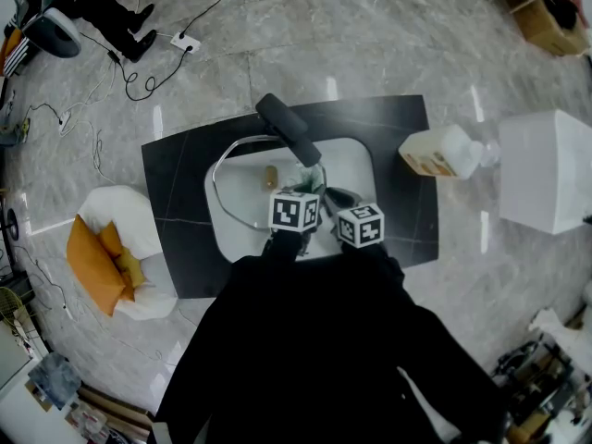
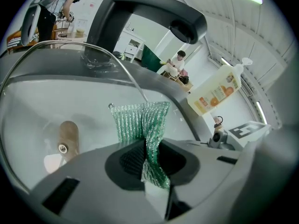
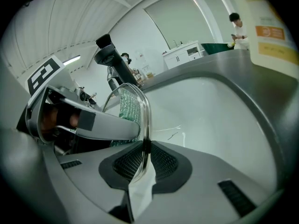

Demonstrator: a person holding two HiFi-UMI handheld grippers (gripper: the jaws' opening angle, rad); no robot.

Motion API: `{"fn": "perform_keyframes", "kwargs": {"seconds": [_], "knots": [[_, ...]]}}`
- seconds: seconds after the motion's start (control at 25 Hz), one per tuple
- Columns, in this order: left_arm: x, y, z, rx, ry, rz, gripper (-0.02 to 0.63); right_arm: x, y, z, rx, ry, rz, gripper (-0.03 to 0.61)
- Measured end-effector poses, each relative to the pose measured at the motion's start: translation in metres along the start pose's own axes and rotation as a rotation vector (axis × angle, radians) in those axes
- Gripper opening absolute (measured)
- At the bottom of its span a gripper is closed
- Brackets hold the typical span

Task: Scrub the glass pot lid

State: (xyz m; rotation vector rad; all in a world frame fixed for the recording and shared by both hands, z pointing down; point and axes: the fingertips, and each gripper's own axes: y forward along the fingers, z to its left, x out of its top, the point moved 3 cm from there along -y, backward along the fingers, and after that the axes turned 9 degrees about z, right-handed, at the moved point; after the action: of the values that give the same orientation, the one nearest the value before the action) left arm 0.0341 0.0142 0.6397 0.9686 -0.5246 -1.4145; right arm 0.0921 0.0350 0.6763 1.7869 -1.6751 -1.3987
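While the scourer (image 2: 139, 121) is pinched by the left gripper (image 2: 149, 157), the fragile glass lid (image 3: 146, 111) is clamped rim-on by the right gripper (image 3: 144, 149).

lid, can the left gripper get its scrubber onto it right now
Probably yes: the left gripper holds the scrubber close by the lid, which the right gripper clamps by its rim; nothing sits between.

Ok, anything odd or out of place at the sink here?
Nothing stands out. The right tool clamps the glass lid by its rim over the sink, the left tool pinches the green scrubber; no spill or breakage shows.
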Motion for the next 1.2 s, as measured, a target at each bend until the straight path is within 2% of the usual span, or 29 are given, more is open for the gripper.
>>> {"fn": "perform_keyframes", "kwargs": {"seconds": [0.6,0.96,1.2], "knots": [[-0.001,-0.006,-0.001,-0.033,0.003,-0.003,0.064,-0.001,0.002,0.0,-0.006,0.004,0.005,0.054],[-0.013,-0.03,0.005,0.01,-0.004,-0.057,0.064,0.001,0.001,0.0,-0.026,0.002,0.012,0.054],[-0.034,-0.051,0.032,0.061,-0.059,-0.11,0.063,-0.001,0.002,-0.001,-0.034,-0.002,0.018,0.054]]}}
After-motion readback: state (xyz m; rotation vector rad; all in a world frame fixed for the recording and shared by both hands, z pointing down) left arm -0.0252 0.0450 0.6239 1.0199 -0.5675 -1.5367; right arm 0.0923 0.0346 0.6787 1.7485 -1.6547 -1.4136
